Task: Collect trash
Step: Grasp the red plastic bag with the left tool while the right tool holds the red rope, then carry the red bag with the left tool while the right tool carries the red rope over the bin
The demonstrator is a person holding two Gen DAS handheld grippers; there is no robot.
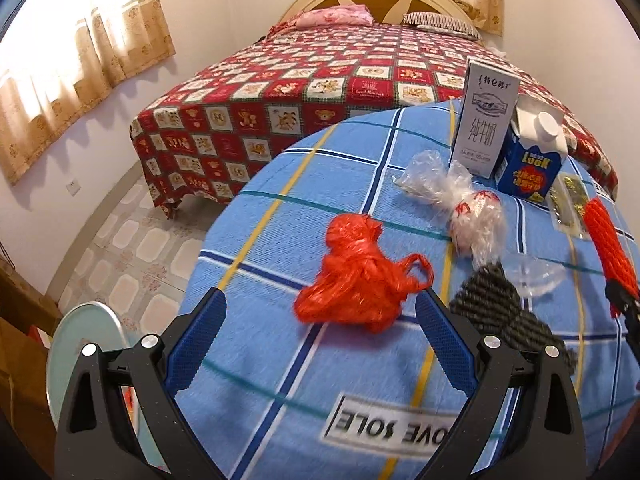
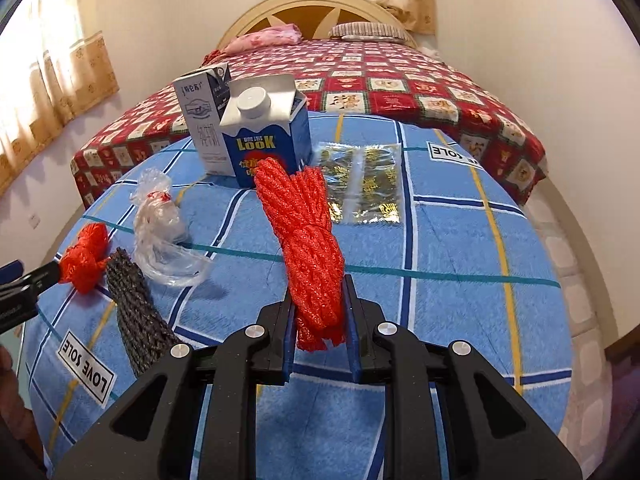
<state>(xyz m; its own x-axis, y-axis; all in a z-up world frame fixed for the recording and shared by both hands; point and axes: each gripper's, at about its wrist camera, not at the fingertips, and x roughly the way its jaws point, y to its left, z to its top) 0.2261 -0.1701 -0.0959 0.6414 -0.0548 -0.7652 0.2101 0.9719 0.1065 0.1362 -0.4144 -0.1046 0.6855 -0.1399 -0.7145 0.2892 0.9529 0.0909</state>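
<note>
Your right gripper [image 2: 318,308] is closed narrow on the red mesh net [image 2: 308,248]; the net is pinched between both pads and its long bundle stands up and away from you, above the table. Your left gripper [image 1: 320,308] is wide, with nothing between the pads. The crumpled red plastic bag [image 1: 360,280] lies on the cloth just in front of it, close to the right pad, but I cannot tell if they touch.

Beside that bag, to its right, you have the dark knitted piece [image 1: 496,304] and the clear plastic wrapper with red print [image 1: 476,220]. Further back 2 cartons stand upright and close together: the tall white milk carton [image 1: 486,120] and the shorter blue carton with a white cap [image 1: 528,164]. To the right of the blue one, a flat clear packet with gold print [image 2: 364,184] lies on the blue checked tablecloth [image 2: 460,280].

Behind the table is a bed with a red patterned cover [image 2: 420,88].
</note>
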